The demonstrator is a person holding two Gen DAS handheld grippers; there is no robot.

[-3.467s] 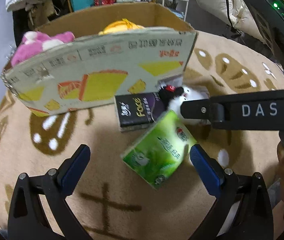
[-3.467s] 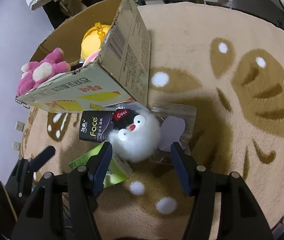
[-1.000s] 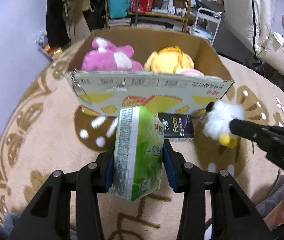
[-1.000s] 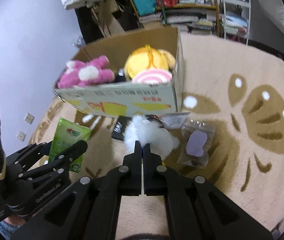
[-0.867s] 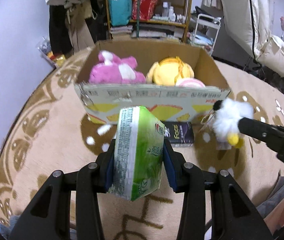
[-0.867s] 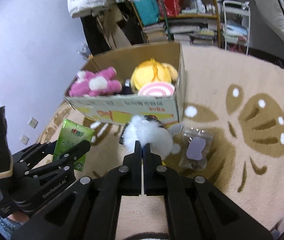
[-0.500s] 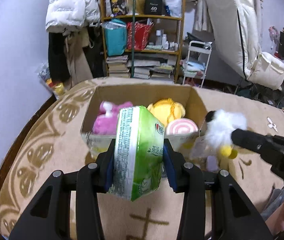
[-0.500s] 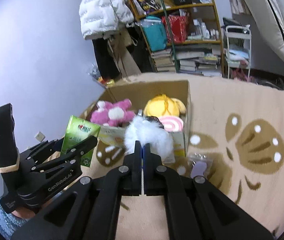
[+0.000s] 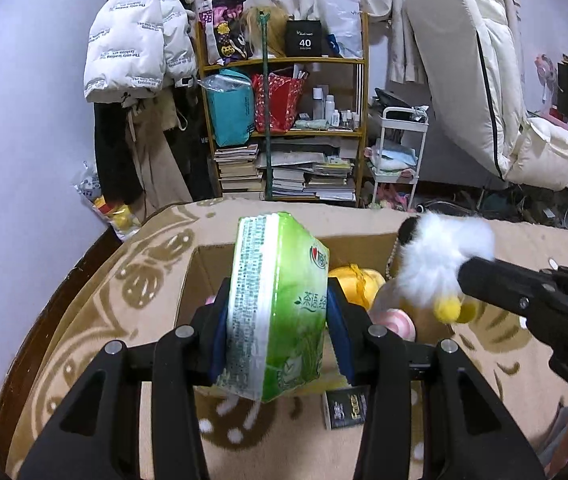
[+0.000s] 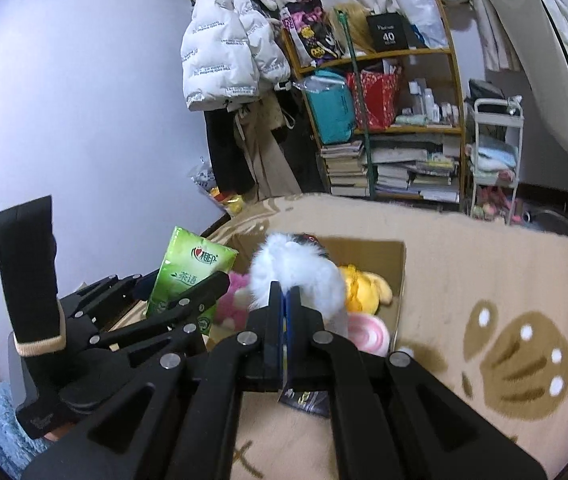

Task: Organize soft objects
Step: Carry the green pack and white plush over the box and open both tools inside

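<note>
My left gripper (image 9: 278, 320) is shut on a green tissue pack (image 9: 276, 304), held upright in the air before the cardboard box (image 9: 200, 276); the pack also shows in the right wrist view (image 10: 190, 276). My right gripper (image 10: 284, 300) is shut on a white fluffy plush toy (image 10: 296, 272), lifted above the box (image 10: 398, 280); the toy shows in the left wrist view (image 9: 440, 264). The box holds a yellow plush (image 10: 364, 284), a pink plush (image 10: 234, 296) and a pink-white swirl toy (image 10: 368, 332).
A black tissue pack (image 9: 344, 406) lies on the beige patterned rug (image 10: 504, 280) in front of the box. A bookshelf (image 9: 284, 128), a hanging white jacket (image 9: 132, 40), a small white cart (image 9: 400, 152) and a folded mattress (image 9: 476, 80) stand behind the rug.
Both grippers closed on their objects and rose well above the rug, towards the box opening. The view now looks over the box into the room.
</note>
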